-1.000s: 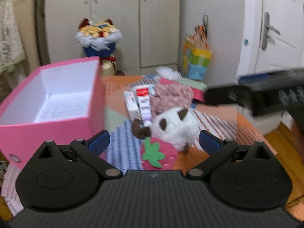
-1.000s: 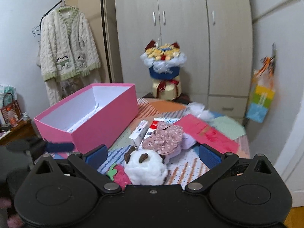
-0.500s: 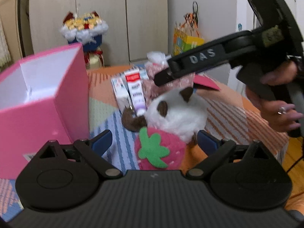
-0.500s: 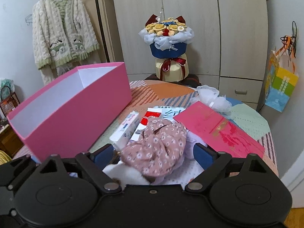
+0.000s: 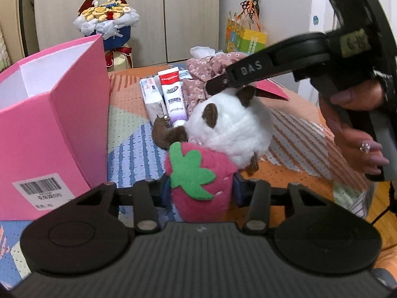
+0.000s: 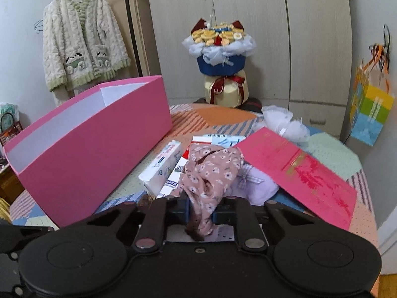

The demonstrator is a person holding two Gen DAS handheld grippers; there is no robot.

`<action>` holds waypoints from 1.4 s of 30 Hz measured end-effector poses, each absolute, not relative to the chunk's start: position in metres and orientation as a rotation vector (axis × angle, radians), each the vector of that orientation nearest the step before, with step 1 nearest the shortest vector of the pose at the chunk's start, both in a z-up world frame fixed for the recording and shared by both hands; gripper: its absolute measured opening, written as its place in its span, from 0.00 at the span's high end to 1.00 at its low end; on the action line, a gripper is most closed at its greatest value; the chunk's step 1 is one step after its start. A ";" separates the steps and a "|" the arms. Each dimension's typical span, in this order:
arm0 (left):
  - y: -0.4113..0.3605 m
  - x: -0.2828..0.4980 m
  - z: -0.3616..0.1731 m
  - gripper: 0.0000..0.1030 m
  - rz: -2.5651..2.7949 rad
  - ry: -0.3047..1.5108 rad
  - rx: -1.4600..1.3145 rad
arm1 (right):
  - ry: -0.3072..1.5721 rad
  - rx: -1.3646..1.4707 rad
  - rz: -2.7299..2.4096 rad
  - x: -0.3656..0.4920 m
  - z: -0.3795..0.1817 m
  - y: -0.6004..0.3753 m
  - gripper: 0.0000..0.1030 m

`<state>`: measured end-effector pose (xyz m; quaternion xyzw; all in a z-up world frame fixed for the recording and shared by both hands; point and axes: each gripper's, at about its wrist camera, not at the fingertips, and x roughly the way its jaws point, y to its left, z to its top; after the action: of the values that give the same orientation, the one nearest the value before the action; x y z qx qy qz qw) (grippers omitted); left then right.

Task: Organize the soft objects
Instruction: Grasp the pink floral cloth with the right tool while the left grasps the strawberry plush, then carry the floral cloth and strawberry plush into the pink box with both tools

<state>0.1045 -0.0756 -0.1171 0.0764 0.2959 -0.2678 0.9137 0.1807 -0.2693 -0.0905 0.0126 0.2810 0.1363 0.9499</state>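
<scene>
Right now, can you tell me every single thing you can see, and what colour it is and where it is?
strawberry plush: 1, pink and green, in left gripper
white plush: 1, white and brown, behind strawberry
floral cloth: 1, pink, in right gripper
box: 1, pink, table's left
toothpaste: 1, white and red, mid-table
red card: 1, table's right
bouquet: 1, yellow and blue, behind table
cardigan: 1, cream, hanging
gift bag: 1, multicoloured, hanging
left gripper: shut
right gripper: shut

The left gripper (image 5: 201, 188) sits low and level, its jaws closed on the strawberry plush (image 5: 198, 186). The right gripper (image 6: 201, 209) pinches the floral cloth (image 6: 211, 173); the right hand (image 5: 357, 129) wraps its handle.
</scene>
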 end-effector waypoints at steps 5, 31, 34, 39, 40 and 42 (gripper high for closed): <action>-0.065 0.105 -0.108 0.57 -0.570 0.608 0.121 | 0.518 0.042 0.289 0.173 -0.076 -0.270 0.85; 0.029 0.096 -0.078 0.57 -0.578 0.853 0.031 | 0.785 0.022 0.619 0.110 -0.055 -0.199 0.85; 0.039 0.090 -0.066 0.57 -0.576 0.864 0.048 | 0.822 0.023 0.673 0.102 -0.050 -0.188 0.85; 0.057 0.083 -0.044 0.57 -0.581 0.886 0.055 | 0.841 0.039 0.753 0.096 -0.035 -0.174 0.85; 0.060 0.082 -0.040 0.57 -0.579 0.884 0.062 | 0.841 0.040 0.768 0.095 -0.031 -0.171 0.85; 0.066 0.080 -0.030 0.57 -0.581 0.884 0.066 | 0.834 0.044 0.791 0.094 -0.023 -0.165 0.85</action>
<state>0.0800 0.0660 -0.0296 0.0313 0.4215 -0.2771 0.8629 0.0943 -0.1645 -0.0234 0.0210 0.3944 0.3739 0.8392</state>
